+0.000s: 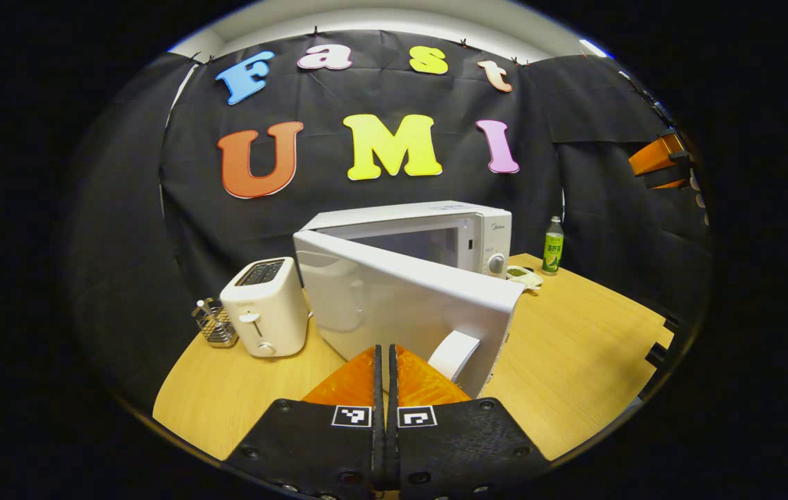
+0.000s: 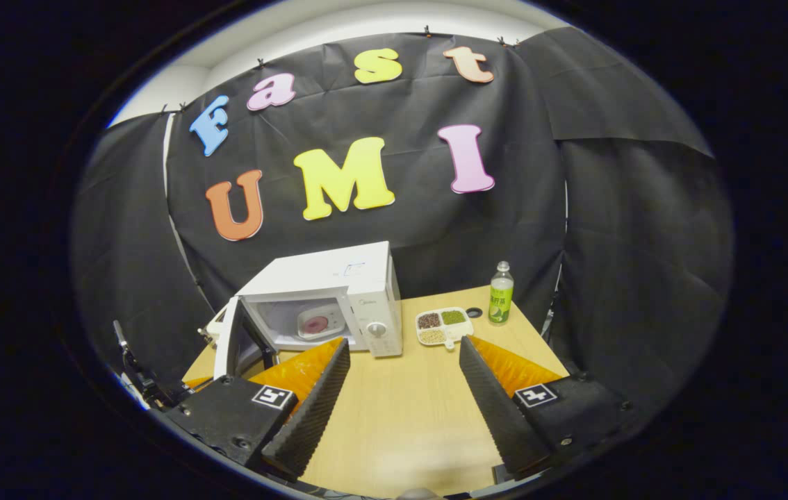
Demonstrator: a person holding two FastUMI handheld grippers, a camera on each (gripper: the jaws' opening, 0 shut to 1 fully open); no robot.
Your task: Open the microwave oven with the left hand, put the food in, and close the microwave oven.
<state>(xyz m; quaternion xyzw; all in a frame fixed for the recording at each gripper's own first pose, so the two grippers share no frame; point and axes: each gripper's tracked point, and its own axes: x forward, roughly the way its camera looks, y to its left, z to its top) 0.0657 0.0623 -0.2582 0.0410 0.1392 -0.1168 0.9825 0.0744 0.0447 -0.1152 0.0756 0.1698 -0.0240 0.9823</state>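
fingers of left gripper (image 1: 386,354) pressed together just before the white microwave's (image 2: 338,295) swung-open door (image 1: 408,305) (handle beside them). right gripper (image 2: 404,371) spread wide above wooden table (image 2: 401,410); white compartmented food tray (image 2: 442,326) sits beside microwave.

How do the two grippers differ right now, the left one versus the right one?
The left gripper has its fingers closed together with nothing between them, while the right gripper is spread wide open. The left gripper sits close behind the open microwave door, near its handle; the right gripper hangs farther back over the table, facing the divided food tray. Neither holds anything.
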